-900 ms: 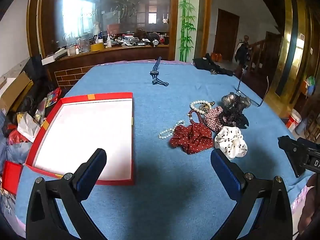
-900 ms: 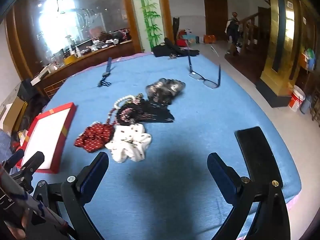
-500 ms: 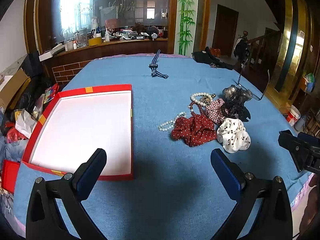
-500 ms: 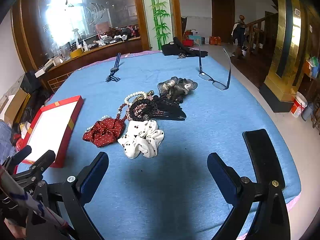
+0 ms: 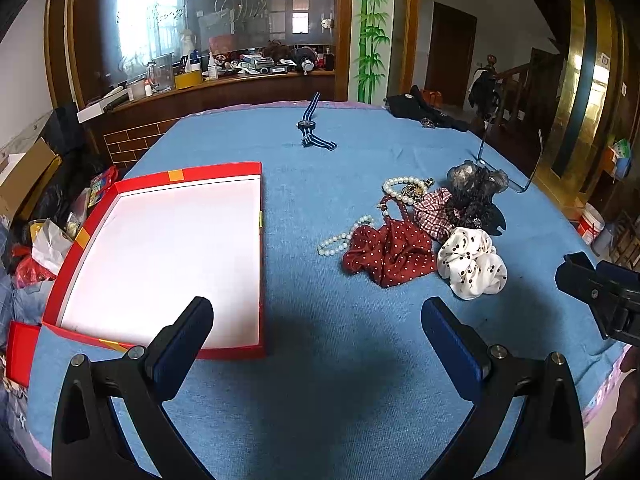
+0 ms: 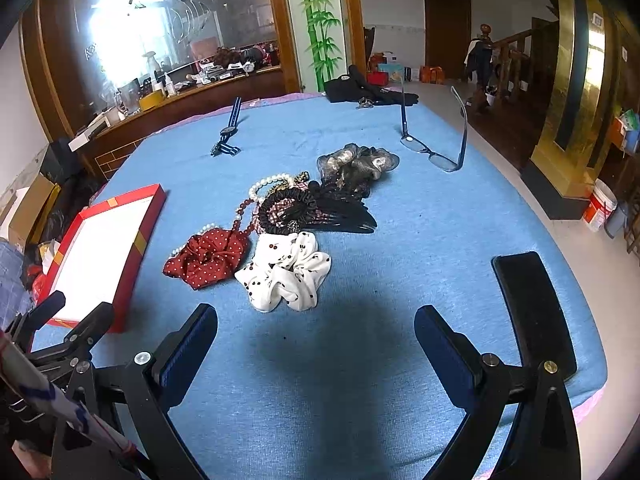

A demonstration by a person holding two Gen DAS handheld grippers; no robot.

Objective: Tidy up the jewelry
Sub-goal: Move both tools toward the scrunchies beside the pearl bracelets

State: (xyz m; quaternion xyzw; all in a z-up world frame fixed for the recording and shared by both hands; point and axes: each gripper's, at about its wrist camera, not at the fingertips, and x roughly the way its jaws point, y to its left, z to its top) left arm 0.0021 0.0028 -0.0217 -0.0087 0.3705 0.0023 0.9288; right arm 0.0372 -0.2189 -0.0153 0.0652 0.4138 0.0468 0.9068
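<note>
Centrally, heaped scrunchies [image 6: 286, 276] and pearl strands [image 5: 402, 190]

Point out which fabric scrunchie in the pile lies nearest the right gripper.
The white scrunchie with dark dots: it lies at the near edge of the pile, just ahead of the open right gripper. The dark red white-dotted scrunchie sits to its left.

No words or numbers can be read here. The glass wall [image 6: 160, 40] at about 11 o'clock has pale marks on it, too faint to make out. The bottles and boxes on the shelf [image 5: 224, 76] below are too small.
</note>
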